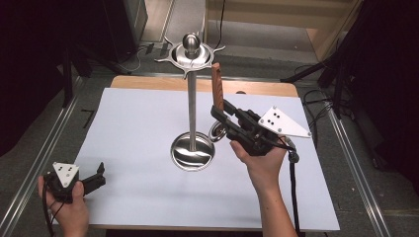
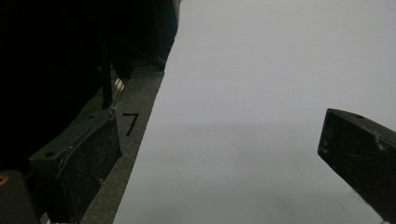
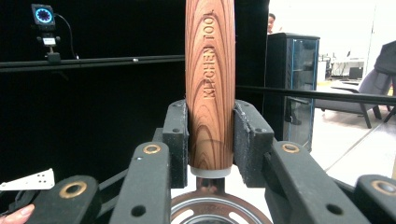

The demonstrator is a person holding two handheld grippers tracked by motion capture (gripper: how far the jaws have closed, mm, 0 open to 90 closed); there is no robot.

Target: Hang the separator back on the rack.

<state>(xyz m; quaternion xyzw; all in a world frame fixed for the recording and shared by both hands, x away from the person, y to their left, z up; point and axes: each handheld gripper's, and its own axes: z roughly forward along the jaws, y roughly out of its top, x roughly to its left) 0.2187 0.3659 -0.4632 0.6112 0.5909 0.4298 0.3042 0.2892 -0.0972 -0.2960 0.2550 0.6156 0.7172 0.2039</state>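
At the near left corner of the white sheet [image 1: 148, 192], the left hand [image 1: 69, 210] rests the left gripper [image 1: 99, 177] low over the paper, its two black jaws spread wide with nothing between them; in the left gripper view the left jaw hangs over the grey table edge [image 2: 135, 140] by a drawn mark "7" [image 2: 131, 123], the right jaw over the sheet. Farther in and to the right, the right hand [image 1: 262, 163] holds the right gripper [image 1: 218, 112] raised, jaws closed on the lower end of a wooden handle [image 3: 210, 79] stamped "KITCHEN TOOL", which stands upright between the pads [image 3: 250, 140]. Just below the jaws, the utensil's round metal head [image 1: 218, 131] hangs near the table. Immediately left of that gripper stands a steel stand [image 1: 191, 89], its round base [image 1: 192, 152] on the sheet, its pole rising to a pronged top ring [image 1: 190, 54] with a ball knob, beyond the jaws.
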